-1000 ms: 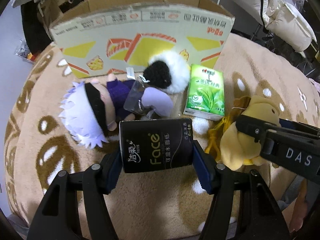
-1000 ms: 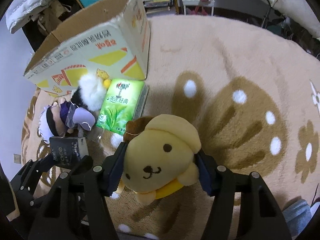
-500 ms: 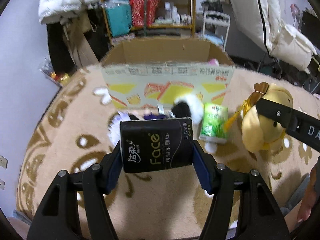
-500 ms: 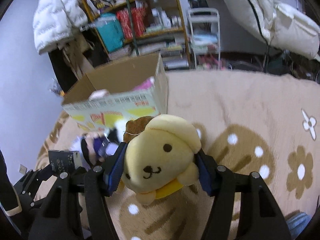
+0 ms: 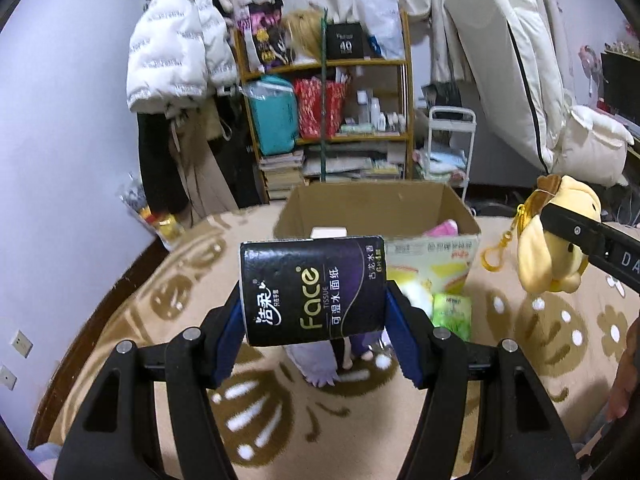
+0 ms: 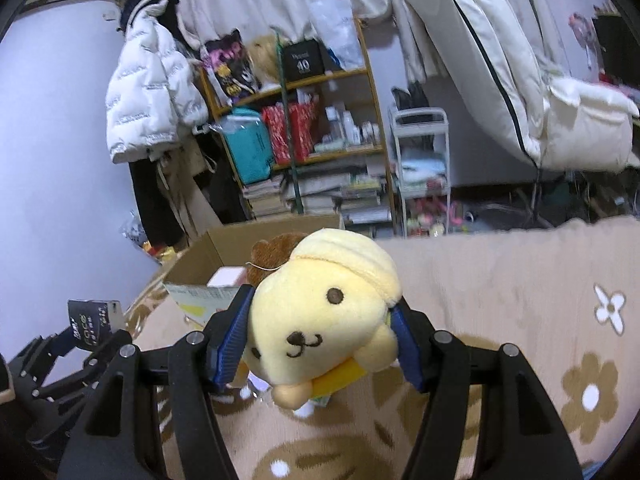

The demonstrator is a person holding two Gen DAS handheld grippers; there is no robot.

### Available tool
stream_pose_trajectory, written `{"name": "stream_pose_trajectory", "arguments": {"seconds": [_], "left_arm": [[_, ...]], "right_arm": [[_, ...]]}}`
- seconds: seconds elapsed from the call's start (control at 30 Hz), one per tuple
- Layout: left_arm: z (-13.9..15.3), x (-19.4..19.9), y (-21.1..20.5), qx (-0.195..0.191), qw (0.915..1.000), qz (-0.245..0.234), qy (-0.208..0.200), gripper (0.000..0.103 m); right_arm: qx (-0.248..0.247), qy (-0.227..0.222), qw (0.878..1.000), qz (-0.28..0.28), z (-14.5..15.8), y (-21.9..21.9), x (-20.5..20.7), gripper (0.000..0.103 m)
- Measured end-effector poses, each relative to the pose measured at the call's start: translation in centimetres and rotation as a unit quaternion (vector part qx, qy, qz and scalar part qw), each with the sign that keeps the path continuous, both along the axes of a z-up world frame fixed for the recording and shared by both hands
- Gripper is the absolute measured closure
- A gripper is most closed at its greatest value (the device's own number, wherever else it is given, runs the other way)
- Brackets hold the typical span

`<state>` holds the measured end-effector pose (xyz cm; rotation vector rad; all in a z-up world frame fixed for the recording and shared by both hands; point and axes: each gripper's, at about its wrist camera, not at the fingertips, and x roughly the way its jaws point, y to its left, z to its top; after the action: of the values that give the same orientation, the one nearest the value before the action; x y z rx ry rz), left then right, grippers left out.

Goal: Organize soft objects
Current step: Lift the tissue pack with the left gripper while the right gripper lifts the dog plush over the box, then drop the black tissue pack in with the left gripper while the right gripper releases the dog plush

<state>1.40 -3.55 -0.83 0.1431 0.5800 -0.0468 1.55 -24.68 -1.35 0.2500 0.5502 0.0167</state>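
The left gripper clamps a black tissue pack (labelled "Face") in front of the open cardboard box. The right gripper clasps a yellow dog plush, right of that box.

Soft things we see, two of them lifted

We see a black tissue pack (gold "Face" lettering) upright above the rug, a yellow dog plush facing us, a green tissue pack by the cardboard box.
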Motion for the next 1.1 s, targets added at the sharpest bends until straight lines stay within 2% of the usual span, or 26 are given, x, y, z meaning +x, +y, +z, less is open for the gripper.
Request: {"name": "stream_pose_trajectory", "arguments": {"seconds": [0.27,0.63,1.1], "left_arm": [[1.6,-0.2,0.4,0.006,0.9992,-0.004,-0.040,0.039],[3.5,1.9,0.2,0.014,0.9967,-0.018,-0.078,0.039],[6.6,7.1,0.2,0.007,0.9935,-0.024,-0.111,0.039]], "right_arm": [[-0.014,-0.037,0.999,0.007,1.2,0.8,0.7,0.035],[-0.036,-0.067,0.997,0.015,2.7,1.5,2.9,0.035],[-0.062,-0.104,0.992,0.040,5.3,2.4,6.5,0.035]]}}
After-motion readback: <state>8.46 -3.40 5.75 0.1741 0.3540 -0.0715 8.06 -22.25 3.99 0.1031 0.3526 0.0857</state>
